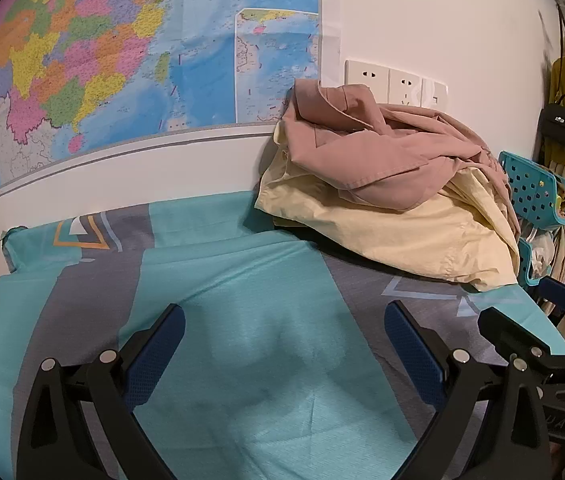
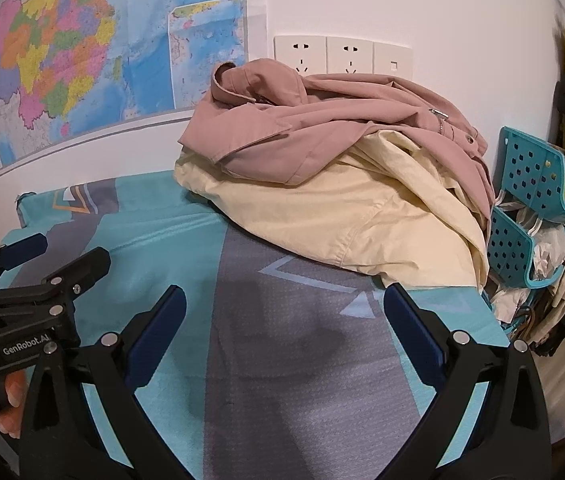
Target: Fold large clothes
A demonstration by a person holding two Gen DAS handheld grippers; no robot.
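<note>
Teal-and-grey patterned bedsheet [image 1: 242,280] is lying bare under us, while a crumpled dusty-pink jacket [image 2: 322,120] is sitting atop a pale-yellow cotton garment [image 2: 342,216] at its far end. We are holding our black left gripper [image 1: 282,344] and right gripper [image 2: 282,336] wide apart, gripping nothing.

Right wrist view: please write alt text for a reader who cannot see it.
The open right gripper hovers empty over a teal and grey patterned bed sheet, facing a crumpled dusty-pink jacket heaped on a pale yellow garment against the white wall. The left gripper shows at the left edge.
</note>
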